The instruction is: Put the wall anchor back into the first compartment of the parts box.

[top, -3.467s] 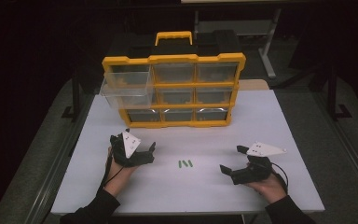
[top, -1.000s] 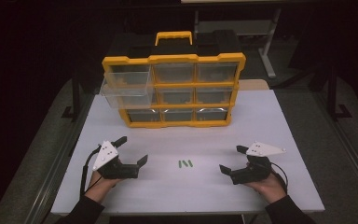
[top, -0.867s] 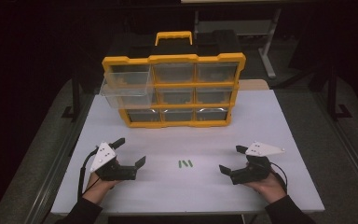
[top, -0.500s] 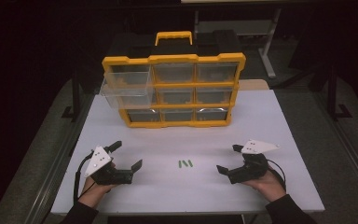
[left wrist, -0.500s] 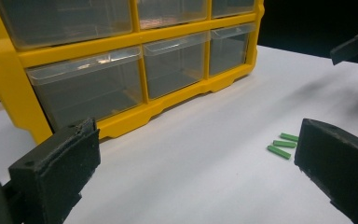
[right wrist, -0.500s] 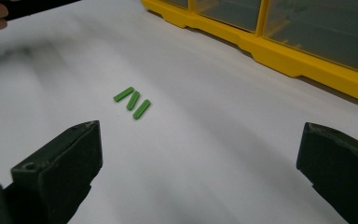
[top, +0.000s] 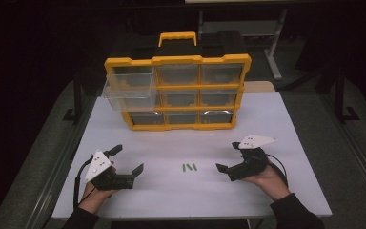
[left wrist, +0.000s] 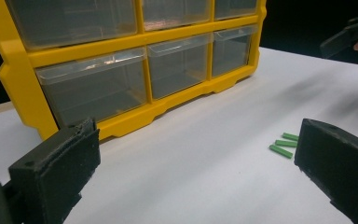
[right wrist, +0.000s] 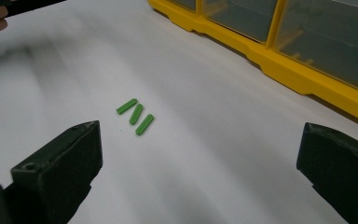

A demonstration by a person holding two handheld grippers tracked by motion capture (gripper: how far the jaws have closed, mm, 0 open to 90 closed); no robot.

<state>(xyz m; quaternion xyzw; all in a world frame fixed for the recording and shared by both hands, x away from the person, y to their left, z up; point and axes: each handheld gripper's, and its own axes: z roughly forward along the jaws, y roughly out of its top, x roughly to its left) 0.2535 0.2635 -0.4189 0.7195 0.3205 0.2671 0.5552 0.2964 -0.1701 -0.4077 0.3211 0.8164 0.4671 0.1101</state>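
1. Both pairs of jaws stand wide apart and grip nothing: the left gripper [top: 127, 160] rests near the table's near-left edge, the right gripper [top: 230, 157] toward the near right.
2. Three small green sticks [top: 189, 167] lie side by side on the bare white table [top: 276, 119], between the two grippers and well apart from each.
3. From the left gripper view, the sticks [left wrist: 284, 143] sit just left of the right-hand jaw, farther along the tabletop, touching neither pad.
4. From the right gripper view, the sticks [right wrist: 135, 117] lie ahead of the left-hand jaw, roughly parallel, with gaps between them.
5. Beyond them, at the far middle of the table, stands a yellow drawer cabinet [top: 177, 61] with a yellow handle on top and three rows of clear drawers.
6. One clear drawer [top: 128, 90] at the cabinet's upper left is pulled out and juts past the frame's left side; the other drawers sit flush.
7. Each gripper is held by a hand coming in from the near edge, with a cable trailing behind it.
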